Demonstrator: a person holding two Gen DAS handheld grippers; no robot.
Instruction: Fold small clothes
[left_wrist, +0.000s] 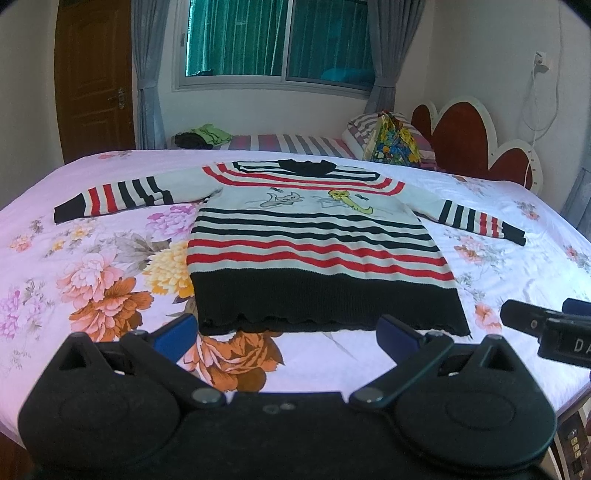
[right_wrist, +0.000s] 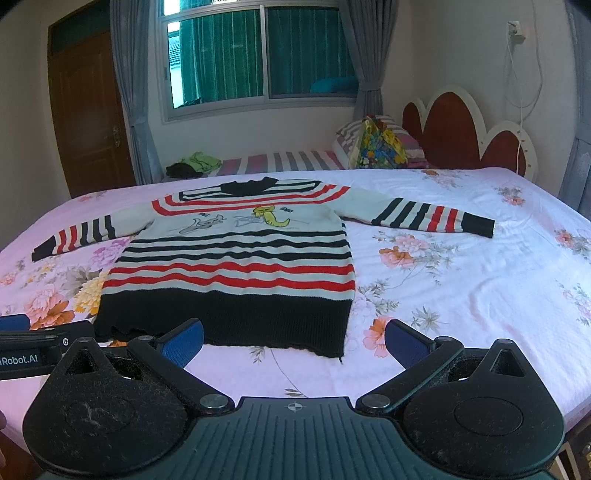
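Striped sweater (left_wrist: 317, 243) spread flat, floral bedsheet (left_wrist: 92, 266), left tongs (left_wrist: 286, 334) seemingly open

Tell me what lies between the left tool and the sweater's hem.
Only bare floral bedsheet separates the open left tool from the sweater hem, in the left wrist view.

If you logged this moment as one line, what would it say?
stage: not begun | sweater: flat on bed, sleeves spread | left tongs: open, near hem | right tongs: open, near hem | held: nothing
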